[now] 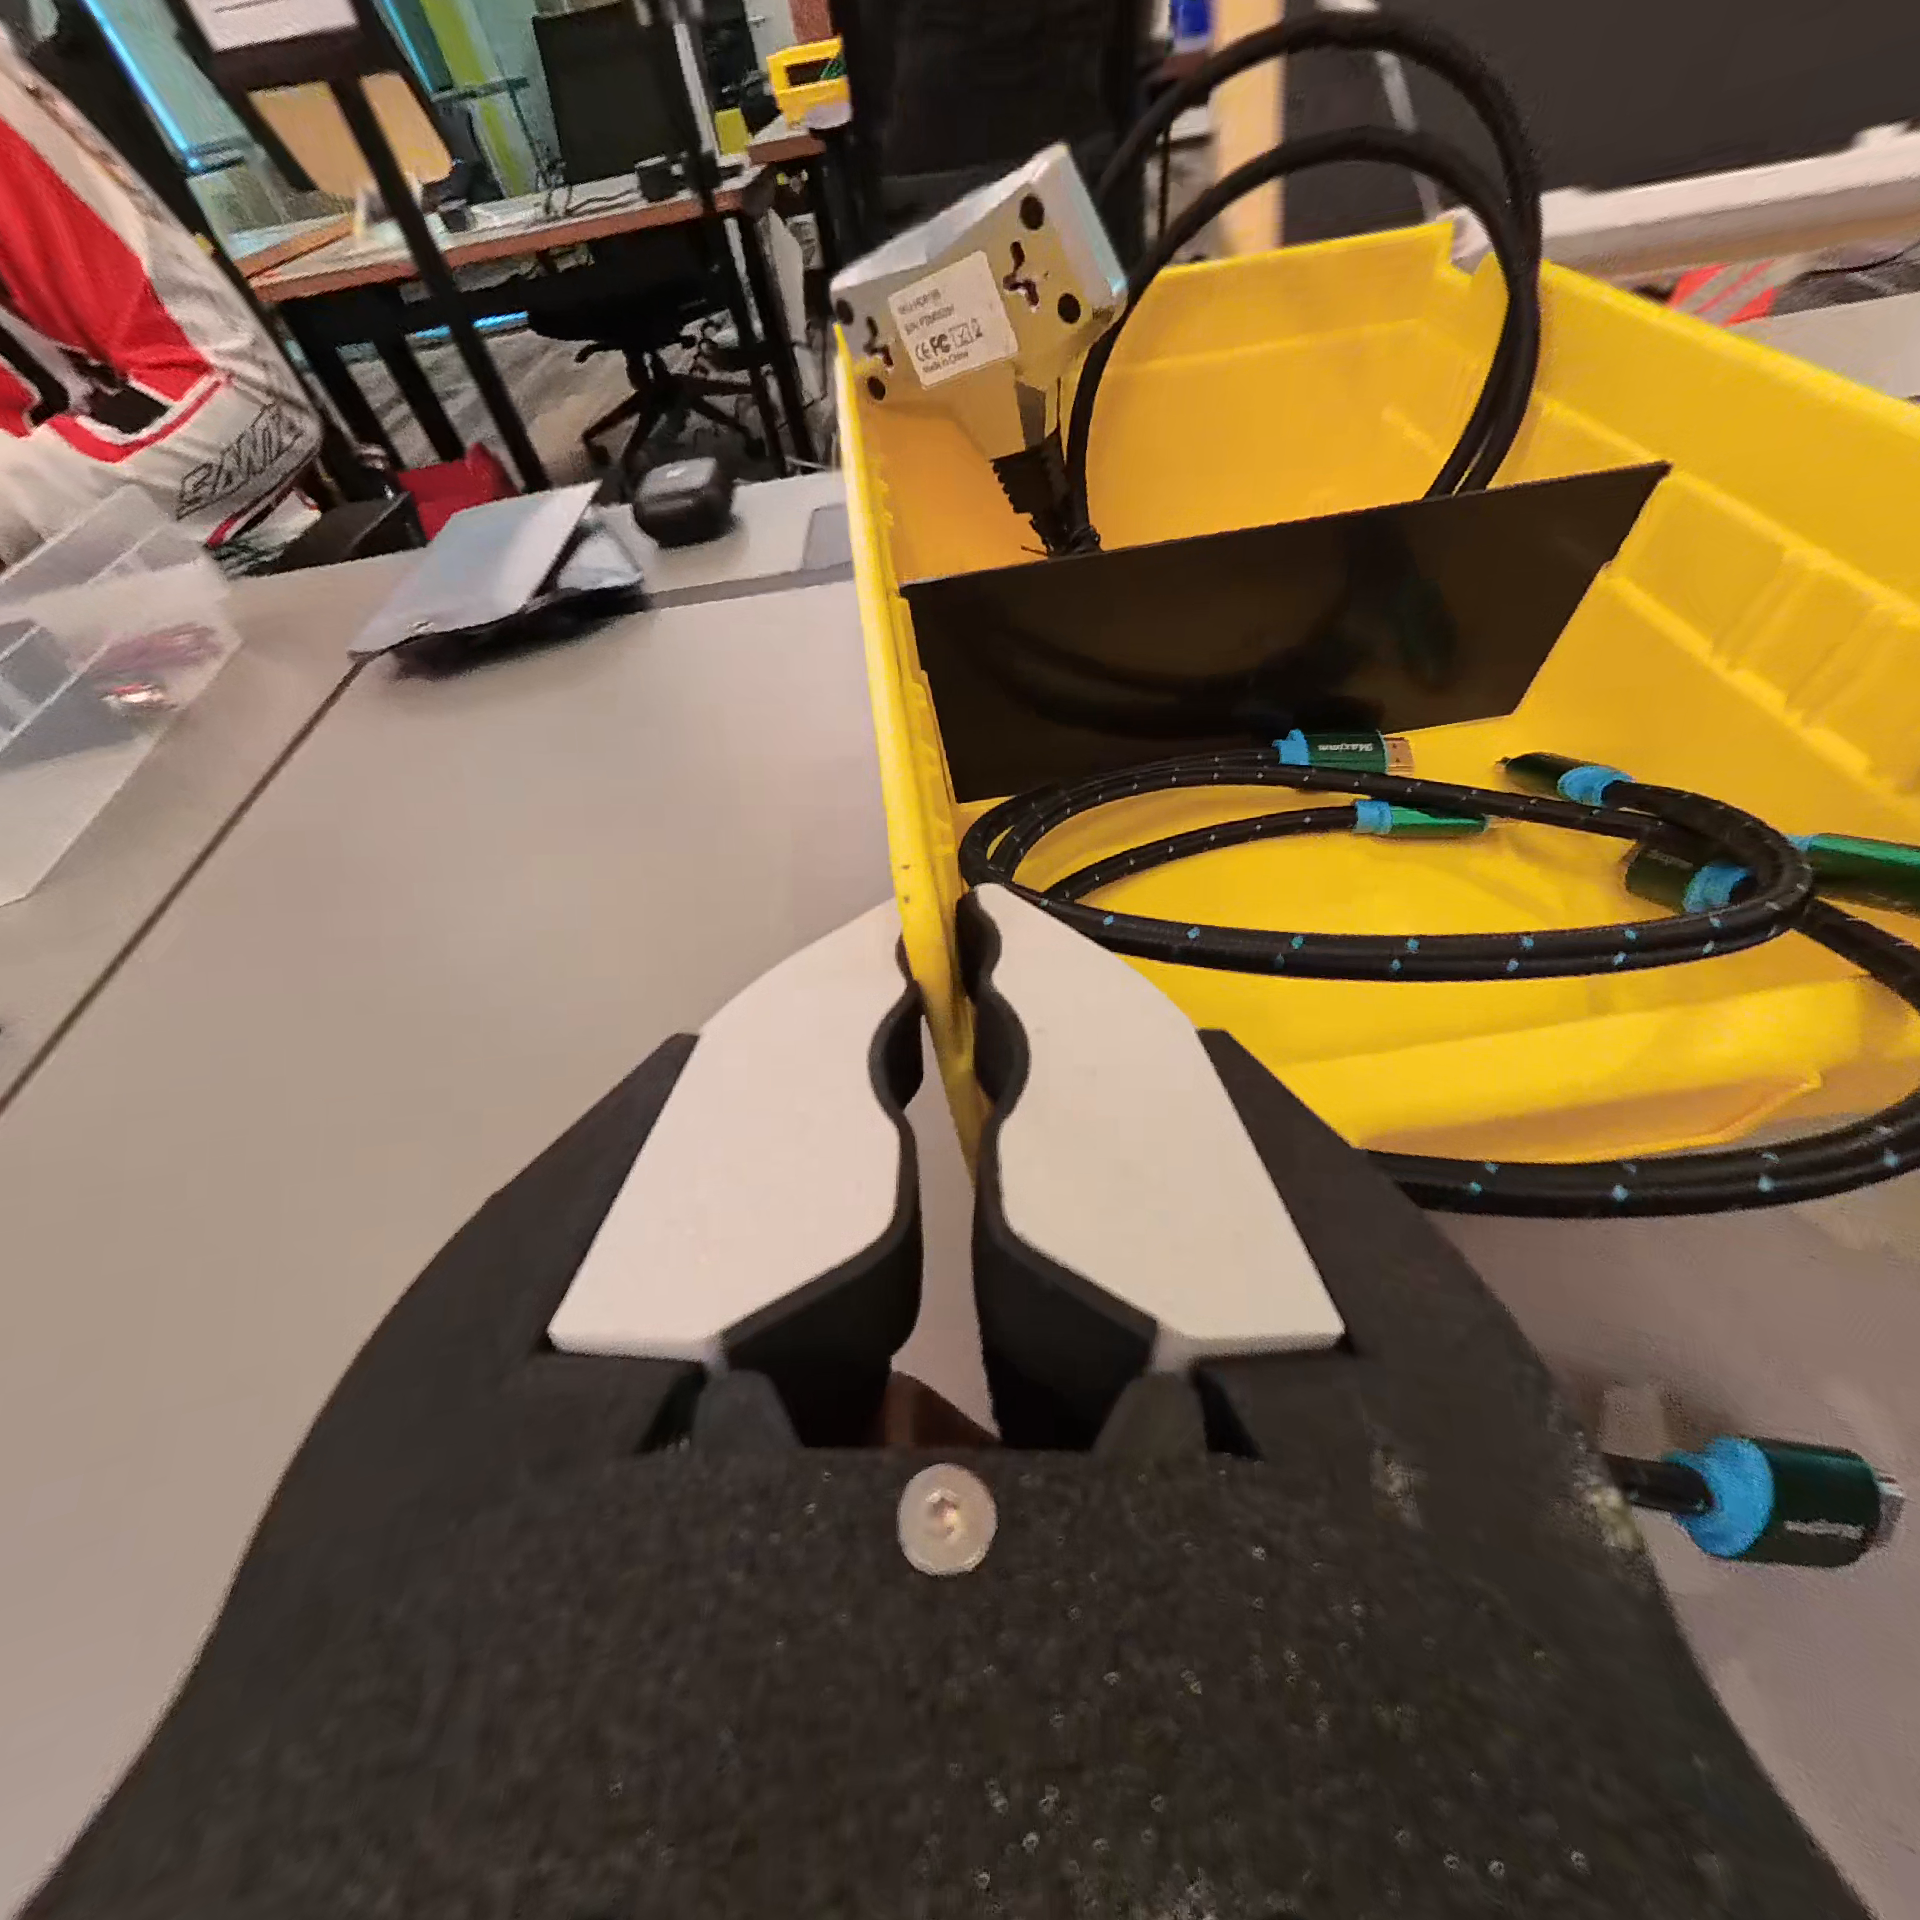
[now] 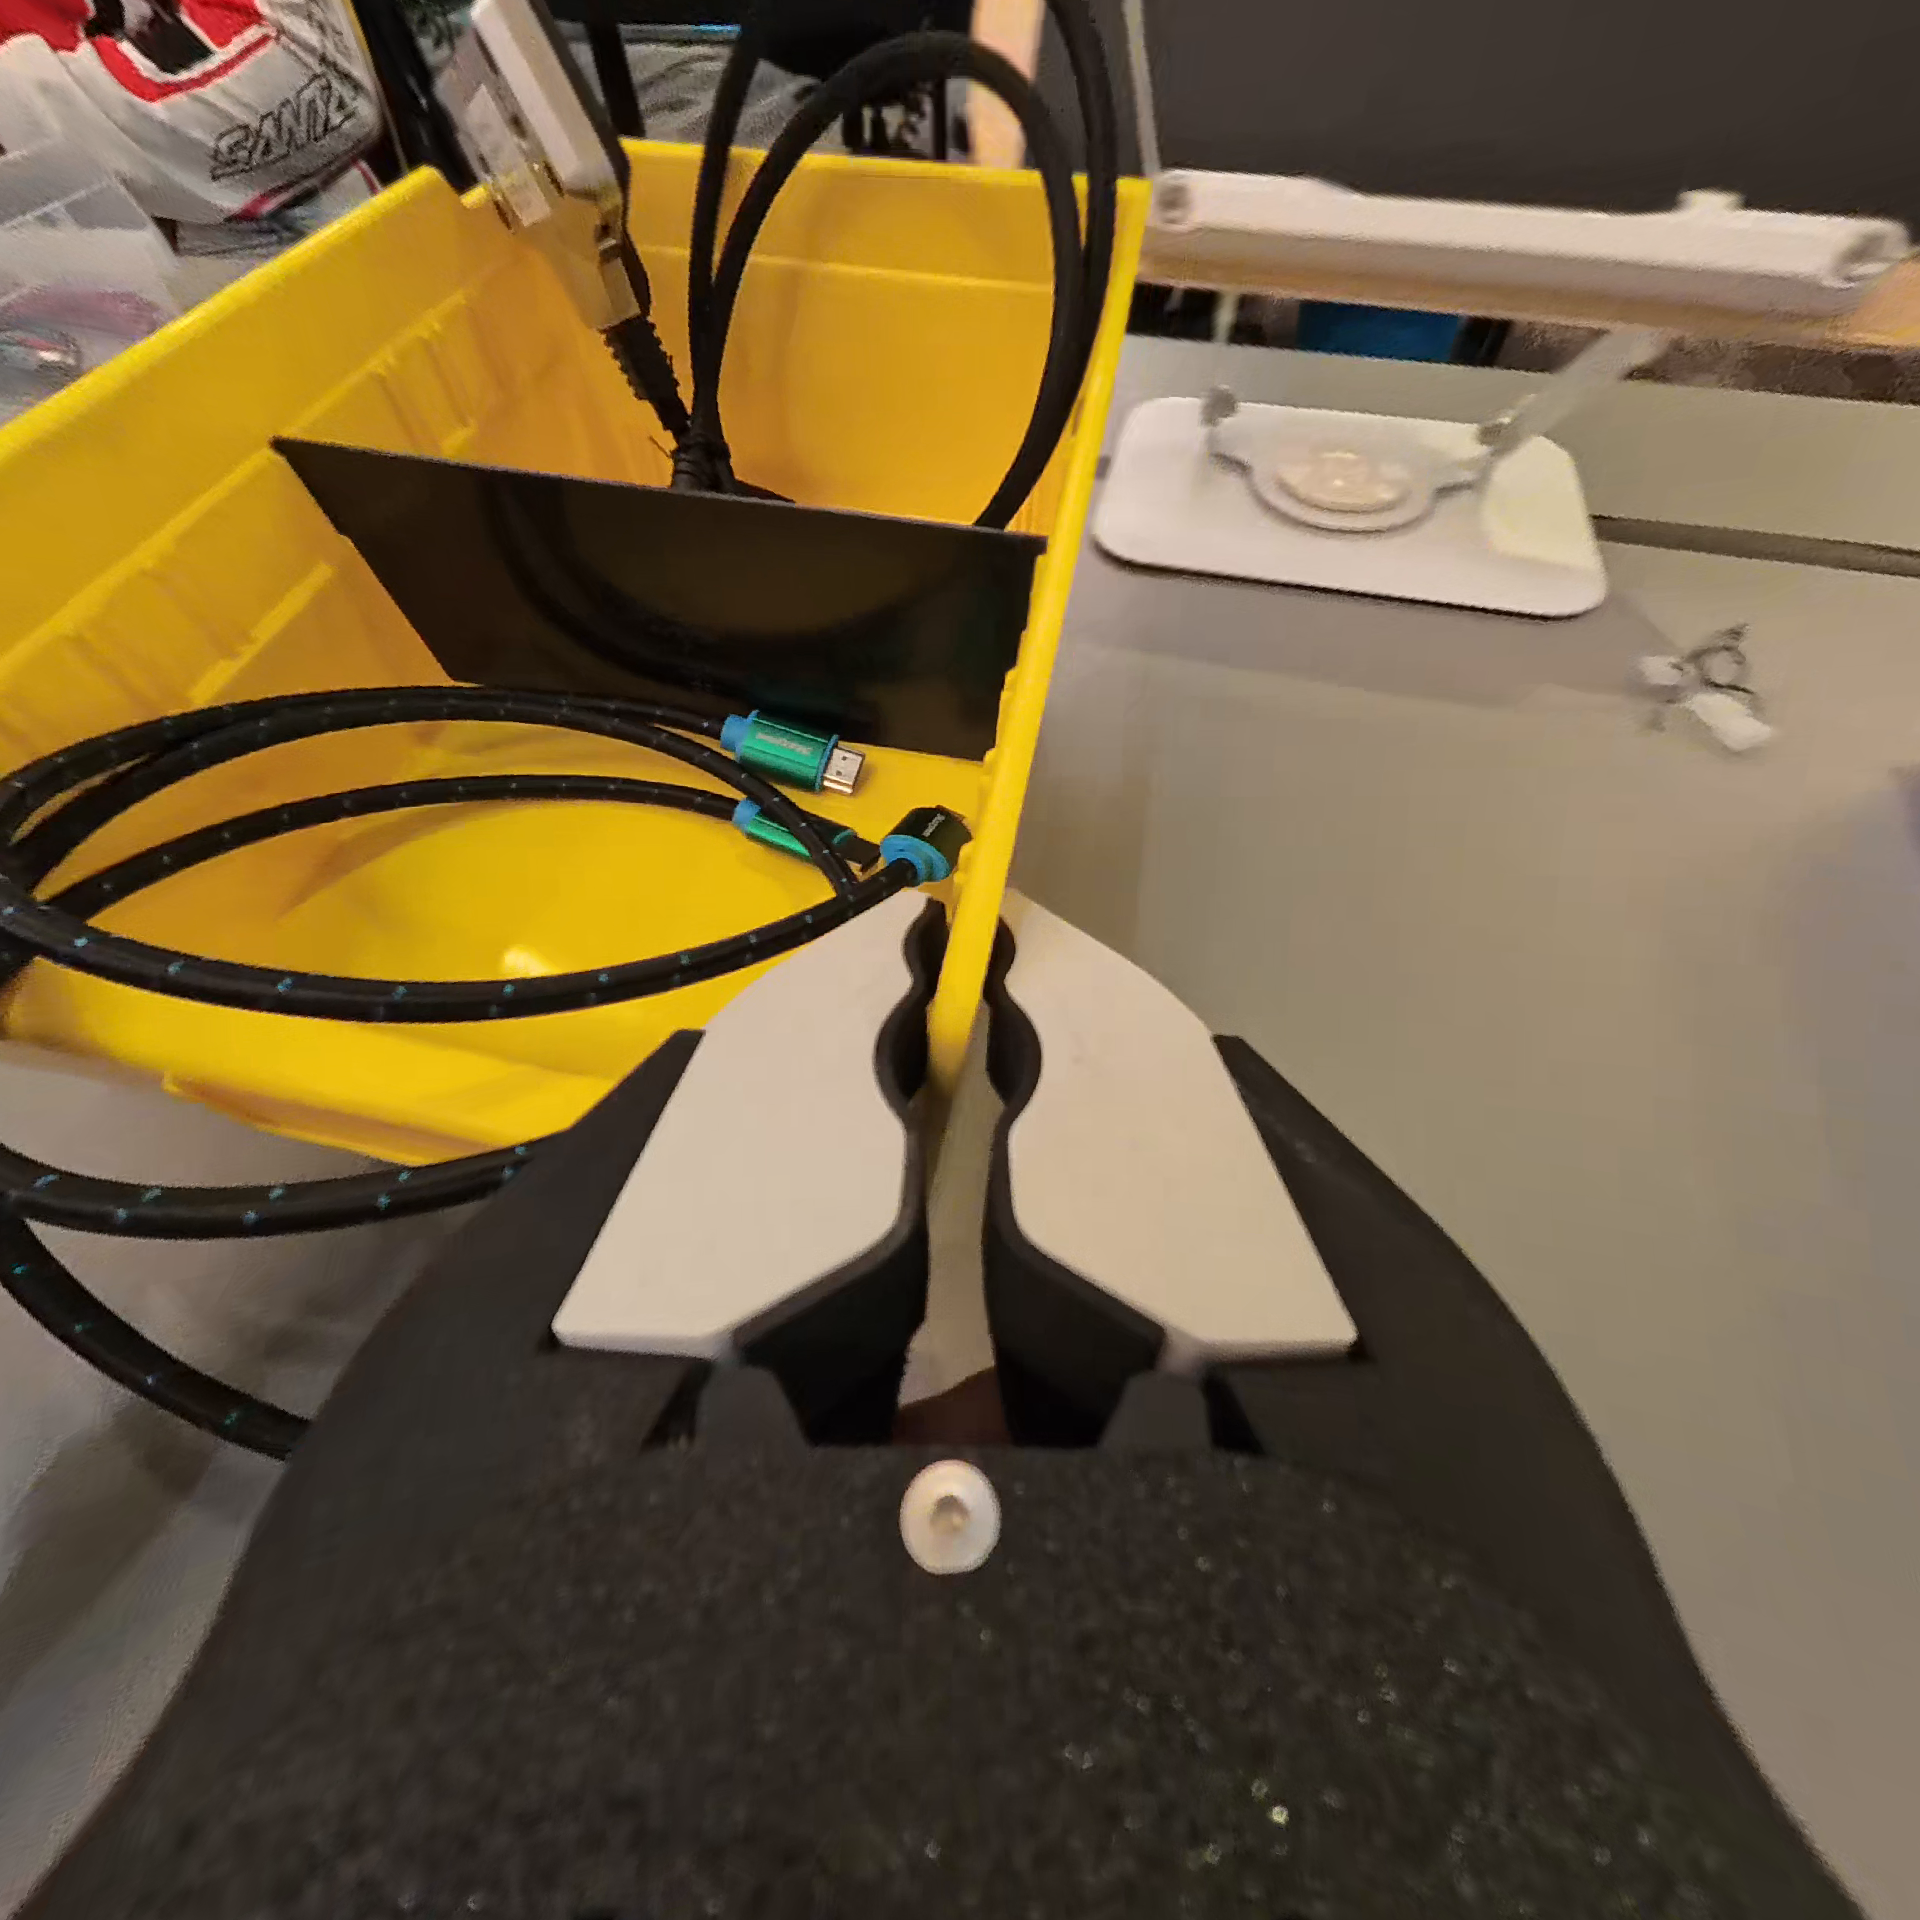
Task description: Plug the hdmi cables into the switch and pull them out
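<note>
A yellow bin [image 1: 1507, 416] stands on the grey table. My left gripper [image 1: 943, 935] is shut on the bin's left wall [image 1: 914, 831]. My right gripper [image 2: 966, 935] is shut on the bin's right wall [image 2: 1049, 644]. The grey HDMI switch [image 1: 977, 275] leans upright in the far compartment behind a black divider [image 1: 1247, 613], with black cables plugged in; it also shows in the right wrist view [image 2: 530, 114]. Braided black HDMI cables [image 1: 1403, 935] with green plugs [image 1: 1340, 750] lie coiled in the near compartment; the cables [image 2: 416, 997] and plugs [image 2: 795, 750] also show in the right wrist view.
One cable end with a green plug [image 1: 1766, 1501] lies on the table outside the bin. A white stand [image 2: 1351, 509] and a small white part [image 2: 1704, 686] sit on the table at the right. A dark pouch [image 1: 499, 592] and a clear box [image 1: 94, 665] lie at the left.
</note>
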`<action>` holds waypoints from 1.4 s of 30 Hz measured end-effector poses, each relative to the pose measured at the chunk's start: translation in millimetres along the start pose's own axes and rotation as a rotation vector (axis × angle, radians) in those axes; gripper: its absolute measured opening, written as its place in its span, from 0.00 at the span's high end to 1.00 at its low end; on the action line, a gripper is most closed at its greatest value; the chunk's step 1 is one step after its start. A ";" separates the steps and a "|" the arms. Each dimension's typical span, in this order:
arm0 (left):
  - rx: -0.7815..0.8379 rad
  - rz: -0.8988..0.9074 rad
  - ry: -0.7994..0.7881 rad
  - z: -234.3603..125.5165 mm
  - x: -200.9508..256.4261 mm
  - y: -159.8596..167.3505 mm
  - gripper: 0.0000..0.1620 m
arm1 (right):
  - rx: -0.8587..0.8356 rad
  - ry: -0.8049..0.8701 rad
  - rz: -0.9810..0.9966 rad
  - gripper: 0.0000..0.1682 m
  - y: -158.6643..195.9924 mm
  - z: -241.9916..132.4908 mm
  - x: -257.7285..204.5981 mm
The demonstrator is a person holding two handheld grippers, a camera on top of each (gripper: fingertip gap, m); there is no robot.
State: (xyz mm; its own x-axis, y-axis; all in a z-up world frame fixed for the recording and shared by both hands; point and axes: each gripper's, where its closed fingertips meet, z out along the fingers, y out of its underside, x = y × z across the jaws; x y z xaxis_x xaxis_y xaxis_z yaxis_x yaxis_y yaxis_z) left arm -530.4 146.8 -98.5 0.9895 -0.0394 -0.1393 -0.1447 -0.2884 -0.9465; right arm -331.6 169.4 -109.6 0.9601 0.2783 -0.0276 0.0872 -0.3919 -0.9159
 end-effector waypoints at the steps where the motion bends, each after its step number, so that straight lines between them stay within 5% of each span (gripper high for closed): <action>1: -0.013 -0.003 -0.006 1.6 -13.5 4.2 0.98 | -0.008 -0.006 -0.002 0.97 -1.4 6.8 -13.0; 11: -0.097 -0.119 0.045 26.5 -72.2 47.0 0.97 | -0.059 -0.085 -0.128 0.94 17.8 52.5 -77.3; 18: -0.079 -0.118 -0.022 16.6 -84.4 33.8 0.88 | -0.063 -0.473 -0.222 0.84 34.7 -7.5 -78.2; 22: -0.088 -0.177 -0.003 13.8 -89.9 32.4 0.81 | -0.037 -0.524 -0.238 0.84 73.5 -62.4 -15.3; 24: -0.088 -0.150 -0.005 15.7 -90.0 31.6 0.89 | 0.001 -0.474 -0.245 0.85 86.1 -87.8 32.6; 27: -0.097 -0.089 -0.067 18.0 -93.3 30.2 0.95 | 0.085 -0.351 -0.214 0.85 80.5 -122.2 108.3; 32: -0.070 -0.083 -0.090 -1.2 -80.7 17.7 0.81 | 0.158 -0.101 -0.081 0.84 65.5 -154.8 219.8; 37: 0.054 -0.079 -0.237 -40.2 -69.9 -14.8 0.90 | 0.162 -0.123 0.095 0.84 61.9 -166.2 257.0; 42: 0.076 -0.300 0.364 -59.7 92.7 -25.8 0.88 | 0.161 -0.190 0.010 0.85 68.0 -161.0 243.9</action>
State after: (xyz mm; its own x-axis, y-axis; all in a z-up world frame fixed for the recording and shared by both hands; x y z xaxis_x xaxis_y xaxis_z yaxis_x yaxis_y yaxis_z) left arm -434.8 93.5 -69.6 0.9226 -0.3013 0.2410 0.1606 -0.2681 -0.9499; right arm -48.7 69.5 -114.1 0.8922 0.4409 -0.0979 0.0198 -0.2546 -0.9668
